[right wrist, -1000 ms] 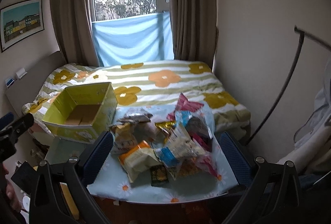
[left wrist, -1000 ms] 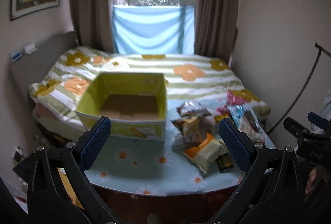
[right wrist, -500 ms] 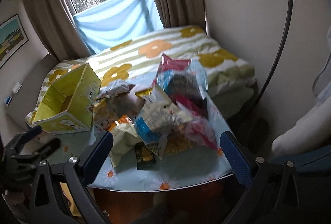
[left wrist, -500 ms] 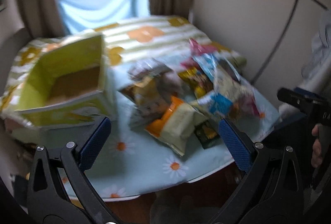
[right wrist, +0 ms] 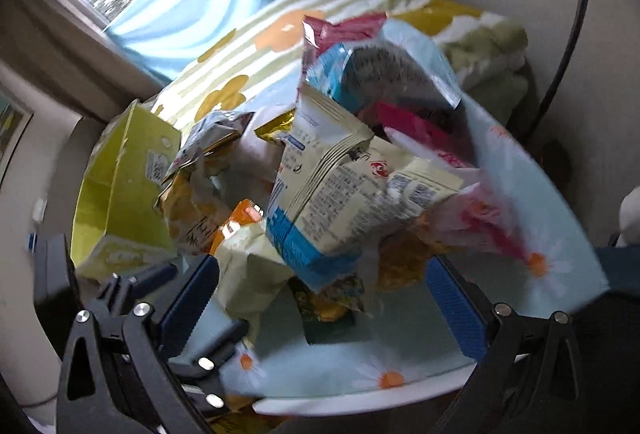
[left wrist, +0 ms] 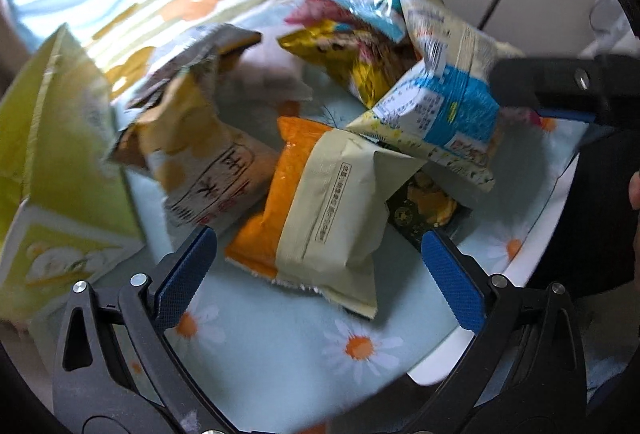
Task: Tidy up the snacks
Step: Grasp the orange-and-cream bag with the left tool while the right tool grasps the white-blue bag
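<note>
Right now the orange-and-cream packet [left wrist: 320, 205] lies at the pile's six o'clock edge on the daisy tablecloth [left wrist: 280, 354], just ahead of the left gripper [left wrist: 316, 270], jaws apart. At nine o'clock stands the yellow box [left wrist: 60, 161]. The right gripper [right wrist: 320, 298], also spread and empty, faces the blue-and-white bag [right wrist: 332, 193]. Overlapping bags could drag along and slide off the near edge.

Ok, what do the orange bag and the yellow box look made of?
Orange bag: looks like soft plastic film, mostly matte; it creases and has a serrated sealed edge. Yellow box: probably printed cardboard, given its flat stiff walls and folded corner, though blur leaves that open.
</note>
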